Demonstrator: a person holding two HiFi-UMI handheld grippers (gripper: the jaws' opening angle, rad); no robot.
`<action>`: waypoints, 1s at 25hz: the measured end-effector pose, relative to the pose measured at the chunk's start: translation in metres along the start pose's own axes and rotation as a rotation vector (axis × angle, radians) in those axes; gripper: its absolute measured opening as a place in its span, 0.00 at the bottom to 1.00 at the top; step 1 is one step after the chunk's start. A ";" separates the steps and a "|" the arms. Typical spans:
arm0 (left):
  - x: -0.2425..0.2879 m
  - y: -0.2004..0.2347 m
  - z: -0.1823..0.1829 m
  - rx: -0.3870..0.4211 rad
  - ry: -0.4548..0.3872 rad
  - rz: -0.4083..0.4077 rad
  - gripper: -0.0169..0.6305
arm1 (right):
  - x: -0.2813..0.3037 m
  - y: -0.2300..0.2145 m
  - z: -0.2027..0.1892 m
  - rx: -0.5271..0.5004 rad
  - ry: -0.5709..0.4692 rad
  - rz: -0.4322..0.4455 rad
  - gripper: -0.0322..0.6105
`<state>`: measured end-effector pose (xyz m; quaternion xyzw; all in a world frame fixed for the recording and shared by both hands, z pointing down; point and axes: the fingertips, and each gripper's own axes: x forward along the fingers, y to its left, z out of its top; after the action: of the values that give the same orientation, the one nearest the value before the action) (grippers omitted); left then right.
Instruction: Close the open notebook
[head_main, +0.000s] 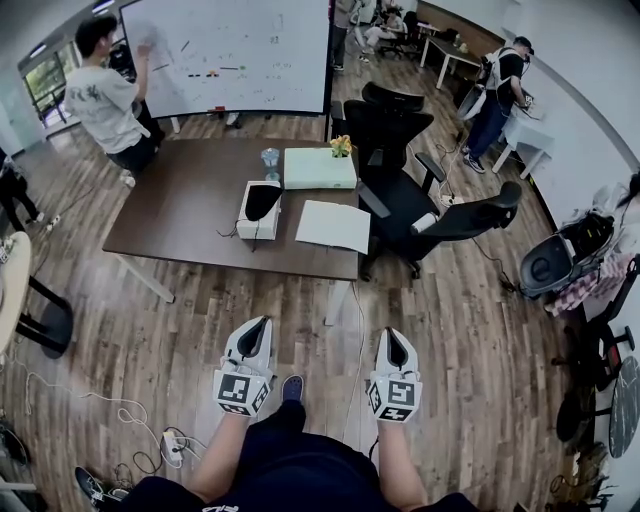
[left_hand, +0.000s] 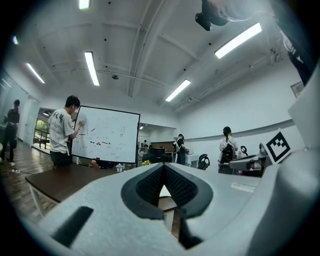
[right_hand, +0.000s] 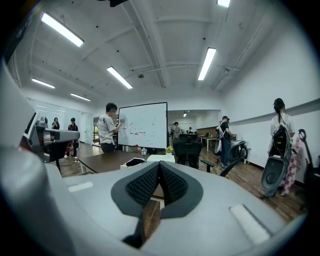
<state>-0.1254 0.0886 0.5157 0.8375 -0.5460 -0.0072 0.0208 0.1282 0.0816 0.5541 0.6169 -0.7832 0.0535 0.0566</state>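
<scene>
The notebook (head_main: 333, 226) lies white and flat near the front right edge of the dark brown table (head_main: 180, 215). A sliver of it shows through the gap under the jaws (left_hand: 164, 191) in the left gripper view. Both grippers hang over the wooden floor well short of the table, close to the person's body. My left gripper (head_main: 262, 322) has its jaws closed tip to tip with nothing between them (left_hand: 163, 166). My right gripper (head_main: 386, 333) is likewise shut and empty (right_hand: 159, 163).
On the table stand a white box with a black item (head_main: 258, 208), a pale green box (head_main: 318, 168), a cup (head_main: 270, 160) and yellow flowers (head_main: 342, 146). Black office chairs (head_main: 400, 190) crowd the table's right side. A person (head_main: 105, 95) writes at the whiteboard (head_main: 230, 55). Cables (head_main: 140, 420) lie on the floor.
</scene>
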 end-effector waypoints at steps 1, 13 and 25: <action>0.005 0.003 0.001 0.000 -0.001 -0.003 0.01 | 0.005 0.000 0.001 0.000 0.001 -0.003 0.06; 0.079 0.046 0.017 0.012 -0.011 -0.060 0.01 | 0.067 -0.010 0.024 0.024 -0.014 -0.076 0.06; 0.157 0.087 0.024 0.016 -0.015 -0.147 0.01 | 0.134 -0.019 0.043 0.063 -0.048 -0.147 0.06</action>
<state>-0.1426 -0.0903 0.4971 0.8755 -0.4831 -0.0106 0.0093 0.1142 -0.0585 0.5323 0.6754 -0.7347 0.0591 0.0221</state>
